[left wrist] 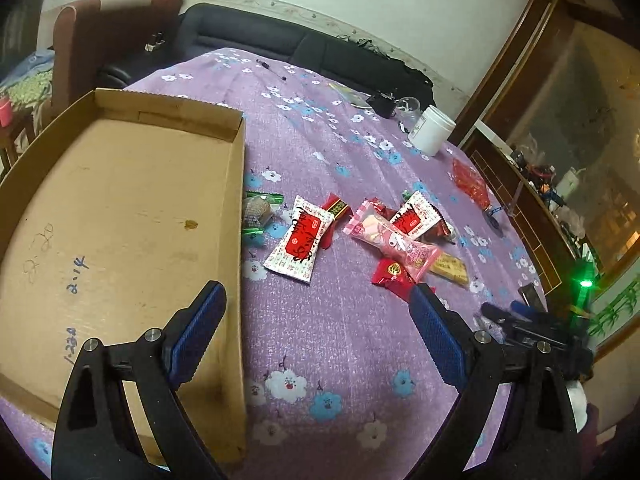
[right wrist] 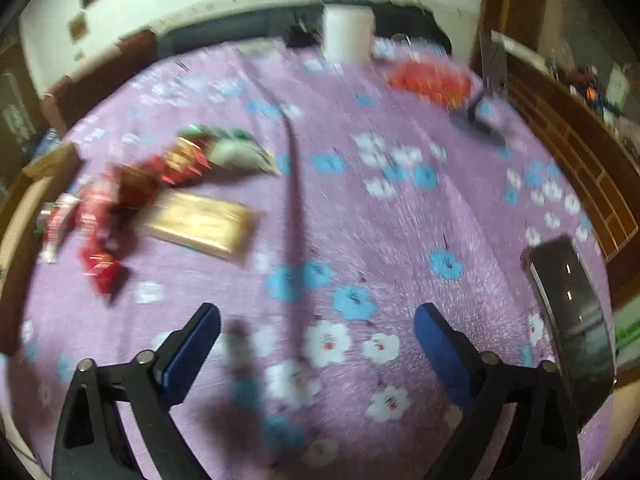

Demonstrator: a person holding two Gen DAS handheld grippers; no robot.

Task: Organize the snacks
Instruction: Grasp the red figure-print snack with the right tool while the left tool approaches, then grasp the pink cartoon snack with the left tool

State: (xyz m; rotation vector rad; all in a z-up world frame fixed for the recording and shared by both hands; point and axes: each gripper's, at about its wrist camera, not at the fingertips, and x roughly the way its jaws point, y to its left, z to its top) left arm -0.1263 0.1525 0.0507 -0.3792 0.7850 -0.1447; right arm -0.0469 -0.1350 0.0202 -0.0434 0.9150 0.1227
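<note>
Left gripper (left wrist: 316,304): I've got it hanging over the near edge of the cardboard tray, jaws spread wide, nothing between the blue pads.
Right gripper (right wrist: 318,328): also released and empty, over bare purple tablecloth (right wrist: 360,220); this view is smeared, so I read it loosely.
Cardboard tray (left wrist: 236,184): sits to my left on the table, and its floor is bare as far as I can see. Not one snack inside.
Progress: I'd call this the very start, or a gap between picks. Everything is still to be moved.
Snack pile: all of it lies on the cloth just to the right of the tray's right wall.
Nearest the tray: a green-ended pack (left wrist: 258,212), touching or almost touching that wall.
Next over: a white-and-red packet (left wrist: 300,246), with a small red candy (left wrist: 336,208) tucked behind it.
Middle of pile: a long pink packet (left wrist: 394,246) lying across a second white-and-red packet (left wrist: 414,220), a red foil piece (left wrist: 392,274) and a golden bar (left wrist: 450,268).
Outlier: a red bag (left wrist: 470,180) well apart, toward the white jar (left wrist: 432,130).
Edges: the tray wall stands between pile and floor, so I judge each piece needs lifting over it, not sliding.
Open room: plenty of clear cloth in front of both grippers.
Watch: a dark phone-like slab (right wrist: 568,304) lies near the table's right edge, beside my right finger.
</note>
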